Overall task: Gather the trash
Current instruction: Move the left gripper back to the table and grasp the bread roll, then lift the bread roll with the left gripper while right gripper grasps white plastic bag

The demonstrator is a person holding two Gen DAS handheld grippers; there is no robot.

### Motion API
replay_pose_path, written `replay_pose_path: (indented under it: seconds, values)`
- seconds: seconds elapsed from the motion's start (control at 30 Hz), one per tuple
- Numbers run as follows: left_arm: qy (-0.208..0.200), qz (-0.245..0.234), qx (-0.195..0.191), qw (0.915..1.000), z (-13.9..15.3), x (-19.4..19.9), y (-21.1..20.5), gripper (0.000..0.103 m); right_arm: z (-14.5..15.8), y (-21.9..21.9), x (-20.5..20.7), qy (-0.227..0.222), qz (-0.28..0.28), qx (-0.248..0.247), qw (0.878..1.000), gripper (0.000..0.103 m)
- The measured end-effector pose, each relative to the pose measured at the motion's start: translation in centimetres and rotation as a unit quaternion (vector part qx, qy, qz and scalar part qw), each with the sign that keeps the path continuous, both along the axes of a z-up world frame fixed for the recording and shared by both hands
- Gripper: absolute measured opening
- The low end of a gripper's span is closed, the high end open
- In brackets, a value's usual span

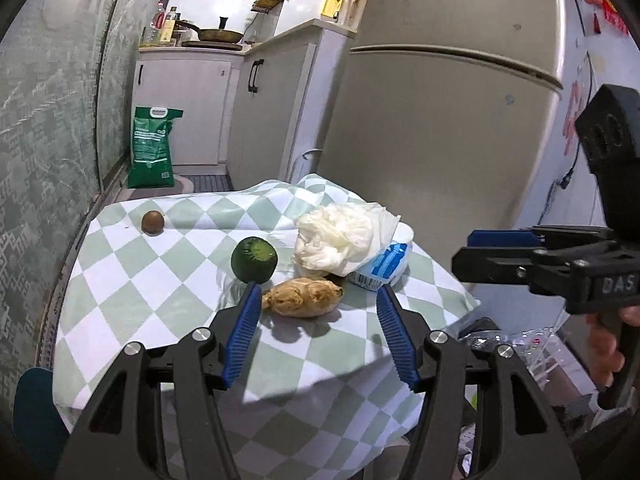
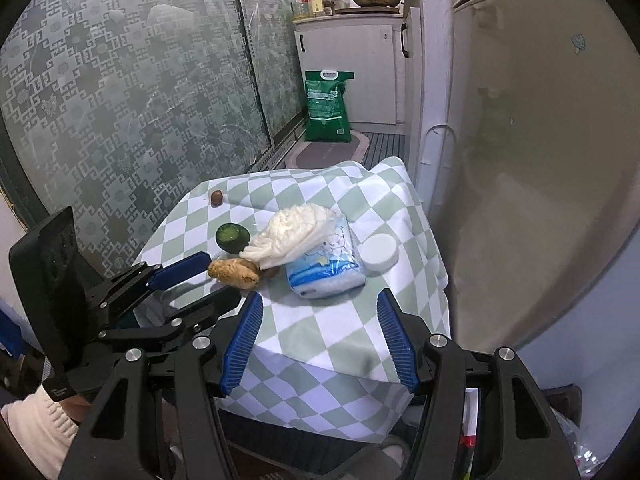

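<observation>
On the green-and-white checked tablecloth [image 1: 132,280] [image 2: 344,332] lie a brown knobbly lump [image 1: 304,296] [image 2: 234,274], a green round fruit [image 1: 254,260] [image 2: 232,238], a small brown ball [image 1: 153,222] [image 2: 217,197], a crumpled white wad [image 1: 336,242] [image 2: 292,232] on a blue-and-white tissue pack [image 1: 382,266] [image 2: 326,276], and a white round lid [image 2: 380,252]. My left gripper [image 1: 319,288] [image 2: 225,278] is open, its tips at the near side of the lump with nothing gripped. My right gripper [image 2: 320,295] [image 1: 462,252] is open and empty, just short of the tissue pack.
A large fridge [image 1: 440,120] [image 2: 540,160] stands close along the table's right side. Frosted glass doors [image 2: 140,100] run along the left. A green sack [image 1: 154,148] sits on the floor beyond the table. Clear plastic bags [image 1: 524,344] lie low on the right.
</observation>
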State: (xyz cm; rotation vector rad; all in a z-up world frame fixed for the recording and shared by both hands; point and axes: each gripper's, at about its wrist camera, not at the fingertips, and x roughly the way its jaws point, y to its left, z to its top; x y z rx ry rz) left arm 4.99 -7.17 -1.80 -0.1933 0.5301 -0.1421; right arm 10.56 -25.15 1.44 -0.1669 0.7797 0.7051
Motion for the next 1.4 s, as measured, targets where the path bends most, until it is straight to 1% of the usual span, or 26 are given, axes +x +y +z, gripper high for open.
replay_pose_path:
  seconds: [0.13, 0.2, 0.27, 0.3, 0.33, 0.4, 0.47, 0.6, 0.83, 0.87, 0.93, 1.0, 1.1, 1.23, 1.3, 1.4]
  values:
    - [0.003, 0.009, 0.006, 0.9999, -0.3, 0.7, -0.4, 0.064, -0.2, -0.6, 0.1, 0.001, -0.002, -0.001, 1.0, 0.06]
    - [0.007, 0.015, 0.003, 0.9999, -0.5, 1.0, -0.2, 0.064, -0.1, -0.8, 0.2, 0.001, -0.004, 0.001, 1.0, 0.06]
    - [0.018, 0.022, -0.009, 0.9996, -0.8, 1.7, 0.0, 0.064, 0.0, -1.0, 0.3, 0.0, -0.005, 0.003, 1.0, 0.06]
    - [0.02, 0.025, -0.013, 0.9994, -0.9, 1.8, 0.2, 0.061, 0.0, -1.0, 0.4, -0.002, -0.005, 0.002, 1.0, 0.06]
    - [0.021, 0.033, -0.006, 0.9992, -1.0, 2.0, 0.2, 0.058, 0.0, -1.0, 0.4, -0.003, -0.005, 0.002, 1.0, 0.06]
    - [0.023, 0.035, -0.003, 0.9991, -1.1, 2.3, 0.2, 0.057, 0.0, -0.9, 0.4, -0.004, -0.005, 0.001, 1.0, 0.06]
    - [0.026, 0.039, 0.005, 0.9989, -1.2, 2.6, 0.1, 0.053, -0.1, -0.9, 0.4, -0.006, -0.004, -0.001, 1.0, 0.06]
    - [0.024, 0.035, 0.025, 0.9988, -1.3, 2.5, -0.3, 0.052, 0.0, -0.7, 0.6, -0.01, 0.001, -0.003, 1.0, 0.06]
    - [0.018, 0.034, 0.011, 0.9992, -0.9, 1.5, 0.4, 0.051, 0.0, 0.8, 0.9, -0.007, 0.009, 0.005, 1.0, 0.06]
    - [0.014, 0.035, 0.01, 0.9993, -0.8, 1.3, 0.5, 0.051, 0.0, 0.9, 1.0, -0.005, 0.009, 0.009, 1.0, 0.059]
    - [0.005, 0.032, 0.005, 0.9995, -0.4, 0.9, 0.7, 0.051, -0.1, 1.2, 1.4, -0.001, 0.007, 0.013, 1.0, 0.053]
    - [-0.002, 0.032, 0.001, 0.9995, -0.1, 0.5, 1.0, 0.051, -0.1, 1.6, 1.7, 0.009, 0.007, 0.022, 1.0, 0.051]
    - [-0.01, 0.028, -0.003, 0.9996, 0.3, -0.2, 1.4, 0.051, -0.3, 2.2, 2.2, 0.028, 0.005, 0.044, 0.999, 0.05]
    - [-0.03, 0.019, -0.004, 0.9993, 1.2, -1.6, 2.1, 0.051, -0.7, 2.5, 3.7, 0.052, -0.016, 0.069, 0.996, 0.042]
    - [-0.039, 0.019, 0.0, 0.9991, 1.6, -2.3, 2.5, 0.051, -1.2, 2.3, 4.7, 0.082, -0.026, 0.095, 0.992, 0.037]
    - [-0.044, 0.019, 0.002, 0.9988, 2.1, -3.2, 3.3, 0.052, -1.9, 2.3, 5.6, 0.11, -0.039, 0.121, 0.986, 0.034]
